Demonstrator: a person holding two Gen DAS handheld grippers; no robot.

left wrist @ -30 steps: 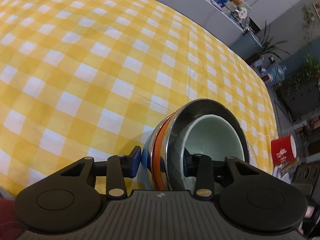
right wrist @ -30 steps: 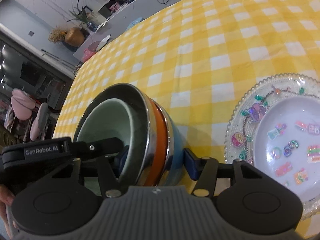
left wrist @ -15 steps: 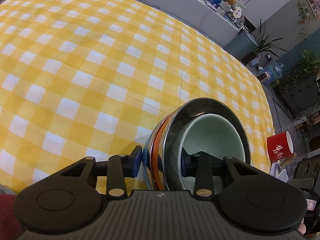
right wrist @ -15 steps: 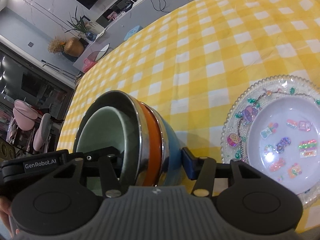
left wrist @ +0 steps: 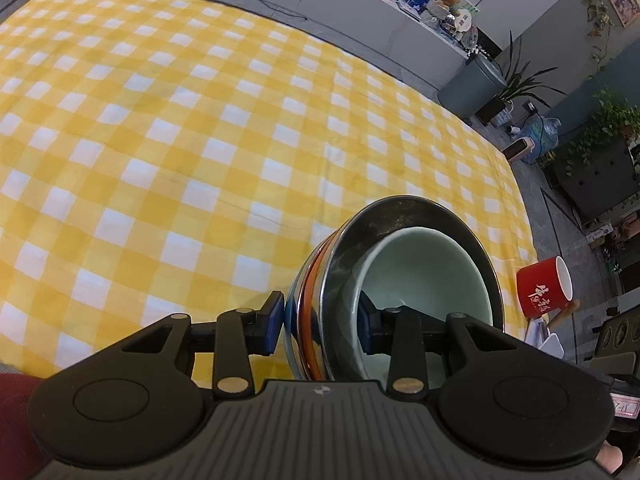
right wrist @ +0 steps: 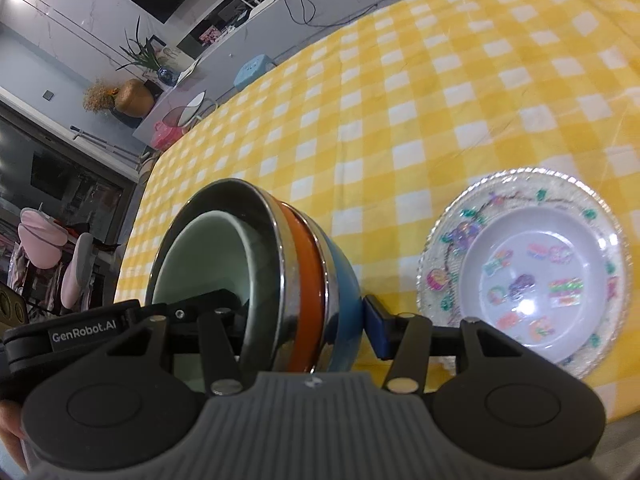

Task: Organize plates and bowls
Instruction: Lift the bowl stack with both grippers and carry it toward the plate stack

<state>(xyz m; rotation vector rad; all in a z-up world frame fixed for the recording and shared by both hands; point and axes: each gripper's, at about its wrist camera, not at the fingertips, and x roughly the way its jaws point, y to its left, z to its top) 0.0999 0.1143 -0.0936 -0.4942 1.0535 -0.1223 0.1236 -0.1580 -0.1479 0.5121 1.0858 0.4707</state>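
A stack of nested bowls (left wrist: pixel 392 276) is held tilted above the yellow checked tablecloth: pale green inside, then steel, orange and blue outside. My left gripper (left wrist: pixel 320 326) is shut on its rim, one finger inside the green bowl, one on the blue outside. My right gripper (right wrist: pixel 304 324) is shut on the same stack (right wrist: pixel 276 276) from the other side. A clear plate with coloured stickers (right wrist: pixel 524 272) lies on the cloth to the right of the stack in the right wrist view.
A red mug (left wrist: pixel 544 284) stands past the table's right edge in the left wrist view. The tablecloth (left wrist: pixel 180 140) stretches wide to the far side. Counters, plants and stools stand beyond the table.
Both grippers have risen with the bowl stack; the table looks farther away and more of the room shows. The grip has not changed.
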